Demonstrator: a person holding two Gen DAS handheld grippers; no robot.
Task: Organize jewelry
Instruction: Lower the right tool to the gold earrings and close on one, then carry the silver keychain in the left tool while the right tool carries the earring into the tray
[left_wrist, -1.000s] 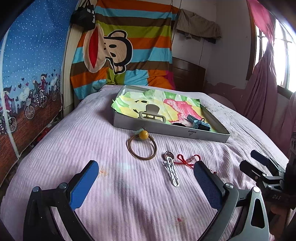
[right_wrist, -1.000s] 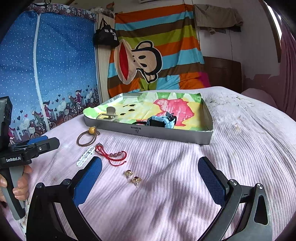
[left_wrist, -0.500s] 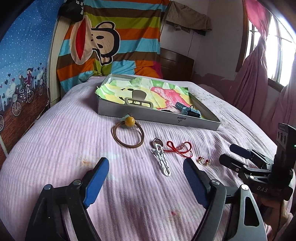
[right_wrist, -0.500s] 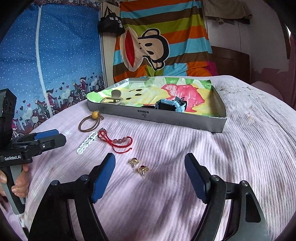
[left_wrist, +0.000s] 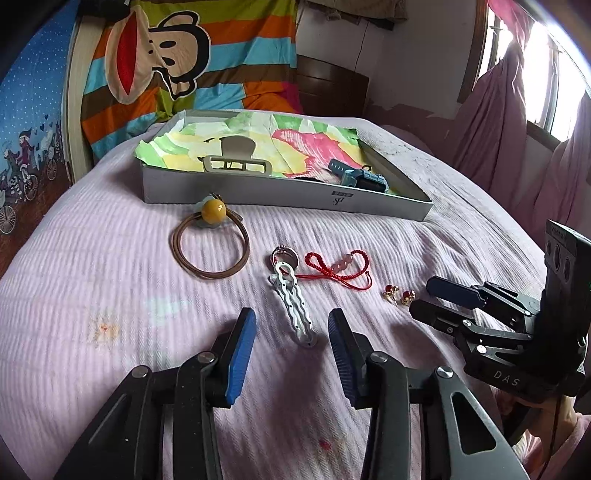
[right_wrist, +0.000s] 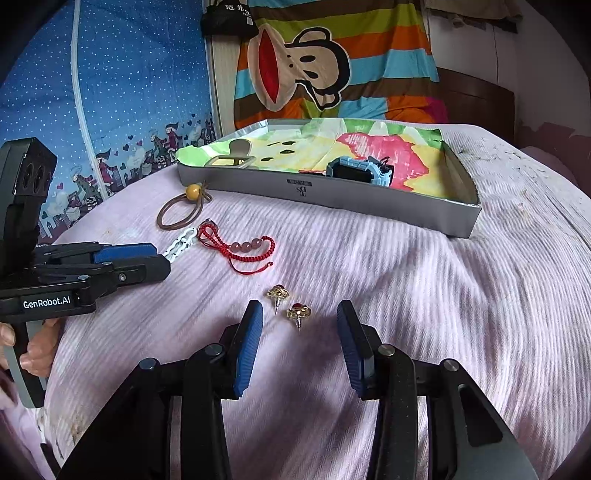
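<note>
Nearby, a red cord bracelet (left_wrist: 338, 266) and a brown hair tie (left_wrist: 210, 245) lay on the pink bedspread (left_wrist: 110, 288), the grey tray (left_wrist: 280, 199) farther off. The left gripper (left_wrist: 291, 332) stood spread around the white hair clip's (left_wrist: 293, 306) near end. The right gripper (right_wrist: 299, 325) stood spread just behind the two earrings (right_wrist: 290, 302). A ring (left_wrist: 283, 255) at the clip's far end was hard to make out.
</note>
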